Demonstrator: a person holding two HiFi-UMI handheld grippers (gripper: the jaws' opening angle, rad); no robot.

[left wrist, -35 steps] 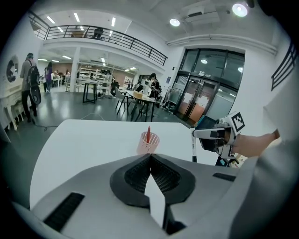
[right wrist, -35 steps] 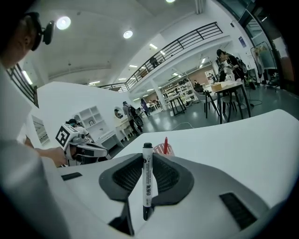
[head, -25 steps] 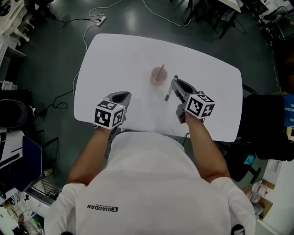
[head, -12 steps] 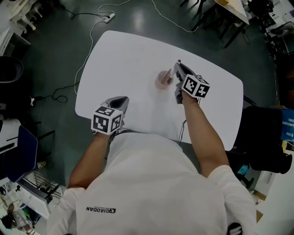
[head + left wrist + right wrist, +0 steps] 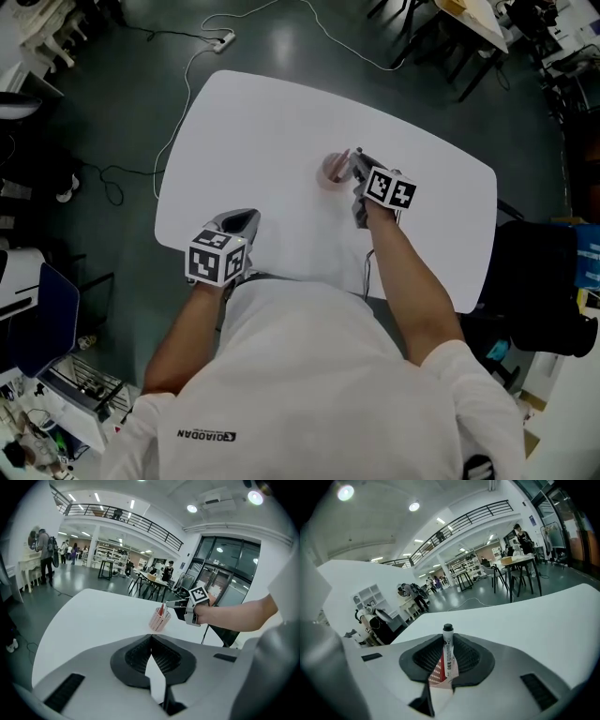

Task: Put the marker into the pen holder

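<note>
Between the right gripper's ribbed fingers stands a slim cylindrical marker.

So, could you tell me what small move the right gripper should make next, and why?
Probably ease the right gripper straight down a little. It is shut on the marker, held upright with its lower end at the pink mesh pen holder; sinking it deeper before opening should keep it from tipping out.
</note>
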